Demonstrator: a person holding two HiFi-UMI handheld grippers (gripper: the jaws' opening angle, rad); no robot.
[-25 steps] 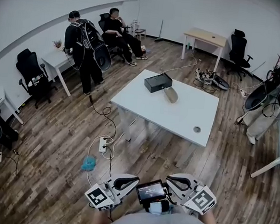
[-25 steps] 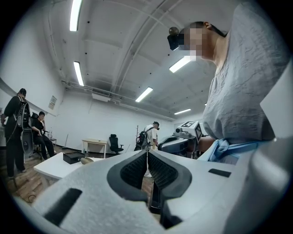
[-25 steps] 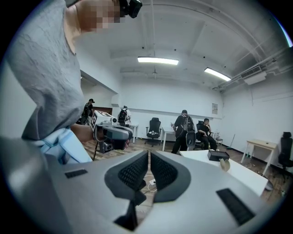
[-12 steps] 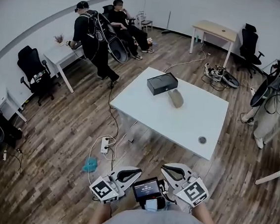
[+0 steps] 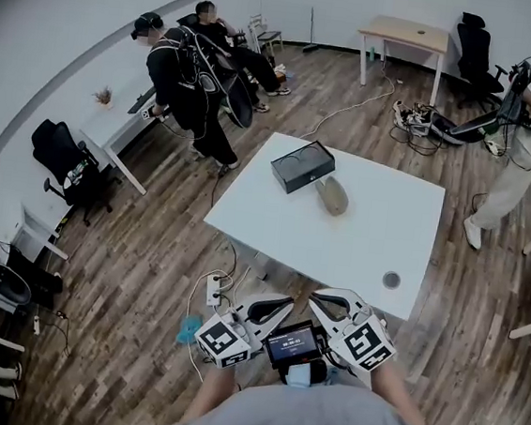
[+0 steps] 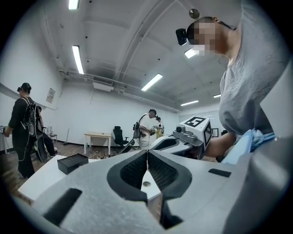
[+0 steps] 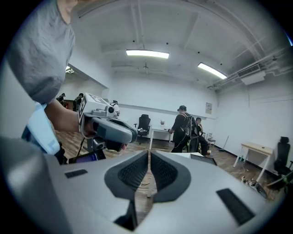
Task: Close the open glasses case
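A tan glasses case (image 5: 331, 196) lies on the white table (image 5: 366, 241), right next to a black box (image 5: 302, 166); from this distance I cannot tell how its lid stands. Both grippers are held close to my body, short of the table's near edge. My left gripper (image 5: 286, 303) (image 6: 147, 153) is shut with nothing between its jaws. My right gripper (image 5: 315, 301) (image 7: 149, 153) is likewise shut and empty. Each shows in the other's view: the right gripper (image 6: 183, 137) and the left gripper (image 7: 108, 126). The black box (image 6: 72, 162) also appears in the left gripper view.
A round cable hole (image 5: 391, 280) sits near the table's front right corner. A power strip (image 5: 212, 291) and cables lie on the wood floor at the left. Two people (image 5: 189, 86) are at the back left, another person (image 5: 530, 121) at the right. Desks and office chairs line the walls.
The table has come nearer and larger in the head view as I walk toward it. Both grippers travel with me and stay shut. The standing person at the left has shifted.
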